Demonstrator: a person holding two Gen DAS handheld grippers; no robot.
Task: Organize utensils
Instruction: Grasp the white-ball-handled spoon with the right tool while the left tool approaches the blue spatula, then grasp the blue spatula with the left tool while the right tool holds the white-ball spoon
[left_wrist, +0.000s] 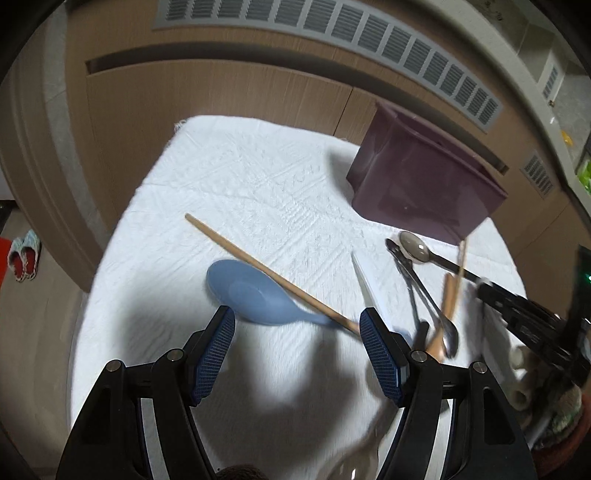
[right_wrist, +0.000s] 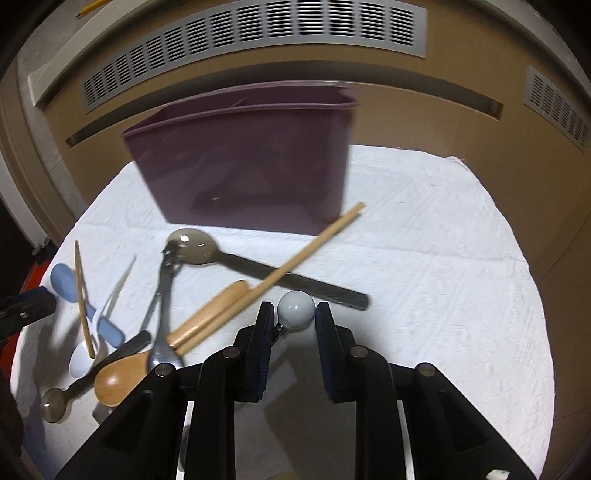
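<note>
A purple utensil bin stands at the back of the white cloth; it also shows in the left wrist view. My left gripper is open above a blue spoon and a wooden chopstick. My right gripper is partly closed around a white ball-headed utensil, whose metal stem runs back along the left finger. A grey spoon with a black handle, wooden chopsticks, metal tongs and a wooden spoon lie to its left.
The white cloth covers a small round table. Brown cabinet doors with grey vents stand behind it. Another blue spoon, a white spoon and a small grey spoon lie at the left. Slippers lie on the floor.
</note>
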